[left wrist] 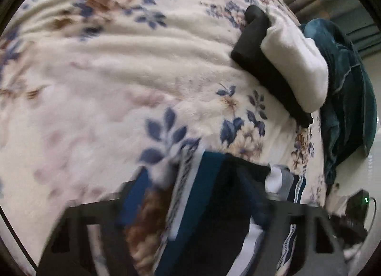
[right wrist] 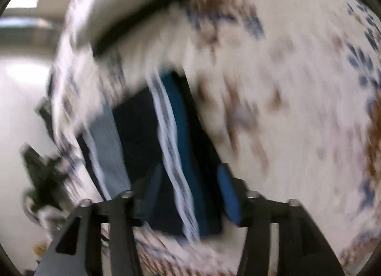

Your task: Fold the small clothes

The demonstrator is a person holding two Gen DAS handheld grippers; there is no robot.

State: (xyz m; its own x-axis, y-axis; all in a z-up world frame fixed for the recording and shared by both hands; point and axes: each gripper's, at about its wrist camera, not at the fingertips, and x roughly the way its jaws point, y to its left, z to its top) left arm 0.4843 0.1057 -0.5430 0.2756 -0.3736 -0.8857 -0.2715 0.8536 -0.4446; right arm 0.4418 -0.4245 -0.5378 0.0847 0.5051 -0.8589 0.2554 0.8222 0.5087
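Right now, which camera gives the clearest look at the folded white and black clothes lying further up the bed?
The left wrist view: the folded white and black clothes lie sharp and whole on the flowered blanket. The right wrist view catches them only as a smear at the top.

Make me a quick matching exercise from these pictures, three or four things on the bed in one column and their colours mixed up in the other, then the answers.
Things:
1. blanket
2. folded garment
3. rolled towel
4. crumpled cloth

Colours:
A. dark teal green
B. navy with a blue band and white stripes
C. cream with blue and brown flowers
D. plain white

Pairs: 1-C, 2-B, 3-D, 4-A
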